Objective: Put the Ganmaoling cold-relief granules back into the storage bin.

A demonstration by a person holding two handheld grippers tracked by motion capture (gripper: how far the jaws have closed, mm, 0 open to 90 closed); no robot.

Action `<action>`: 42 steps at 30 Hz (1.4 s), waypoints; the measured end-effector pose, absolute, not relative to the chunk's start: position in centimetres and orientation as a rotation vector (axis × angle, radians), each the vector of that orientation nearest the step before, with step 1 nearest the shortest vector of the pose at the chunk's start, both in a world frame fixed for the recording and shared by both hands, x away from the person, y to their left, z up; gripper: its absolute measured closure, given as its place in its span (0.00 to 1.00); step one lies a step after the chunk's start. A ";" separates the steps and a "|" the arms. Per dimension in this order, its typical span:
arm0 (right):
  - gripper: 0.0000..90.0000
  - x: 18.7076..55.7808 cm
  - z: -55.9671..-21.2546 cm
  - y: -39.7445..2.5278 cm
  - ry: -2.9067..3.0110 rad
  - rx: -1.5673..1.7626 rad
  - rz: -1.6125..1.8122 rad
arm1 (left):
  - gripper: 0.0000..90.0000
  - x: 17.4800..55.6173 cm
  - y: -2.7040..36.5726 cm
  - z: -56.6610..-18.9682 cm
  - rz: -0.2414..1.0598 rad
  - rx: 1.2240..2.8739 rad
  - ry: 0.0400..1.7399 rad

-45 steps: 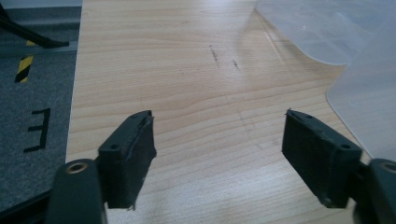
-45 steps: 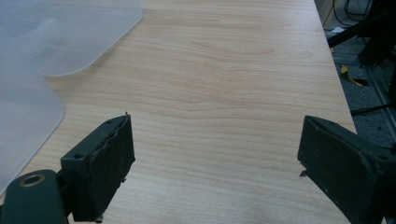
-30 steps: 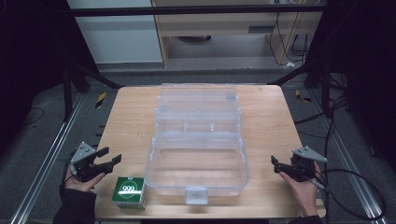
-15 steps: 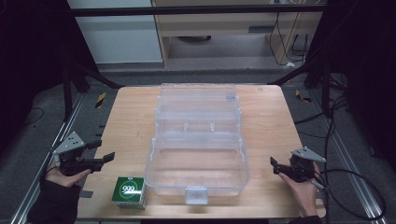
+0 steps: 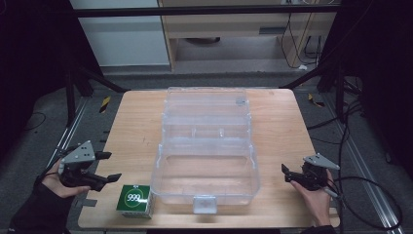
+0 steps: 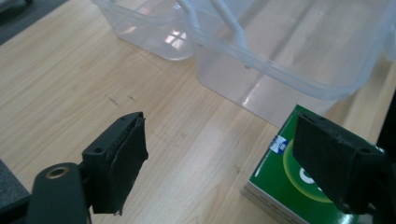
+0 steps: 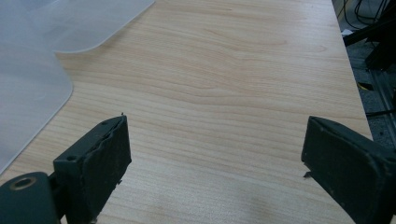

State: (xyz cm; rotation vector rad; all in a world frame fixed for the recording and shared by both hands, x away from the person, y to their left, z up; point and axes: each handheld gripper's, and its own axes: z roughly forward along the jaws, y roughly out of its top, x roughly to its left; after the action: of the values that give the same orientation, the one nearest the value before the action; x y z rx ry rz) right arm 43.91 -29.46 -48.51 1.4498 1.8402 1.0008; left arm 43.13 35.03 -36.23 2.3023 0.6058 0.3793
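We see a clear plastic box [image 5: 207, 146] lying open mid-frame on the wooden surface [image 5: 285, 126]. Lower left, the left tool [image 5: 108, 167] gapes wide, empty, near a green carton [image 5: 134, 200]; lower right, the right tool [image 5: 286, 172] gapes empty.

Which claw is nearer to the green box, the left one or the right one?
Left. The left claw is just beside the green box, open. The right claw is across the clear container, far from it.
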 end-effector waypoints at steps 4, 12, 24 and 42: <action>0.09 43.9 -48.5 -29.5 1.843 1.448 1.001 | 0.17 43.1 34.4 -36.2 0.348 2.369 0.549; 0.08 43.9 -48.6 -29.5 1.847 1.448 1.001 | 0.13 42.8 33.7 -36.3 0.309 2.455 0.470; 0.07 44.0 -48.6 -29.4 1.856 1.446 1.001 | 0.08 42.0 32.3 -36.6 0.262 2.547 0.352; 0.06 44.0 -48.7 -29.3 1.879 1.442 0.996 | 0.05 41.3 30.2 -38.6 0.218 2.639 0.263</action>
State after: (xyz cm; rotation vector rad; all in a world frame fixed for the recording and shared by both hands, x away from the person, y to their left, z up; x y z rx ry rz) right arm 44.05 -29.31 -48.72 1.4417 1.8789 0.9960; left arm 41.34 30.23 -38.60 2.6386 0.2635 0.2176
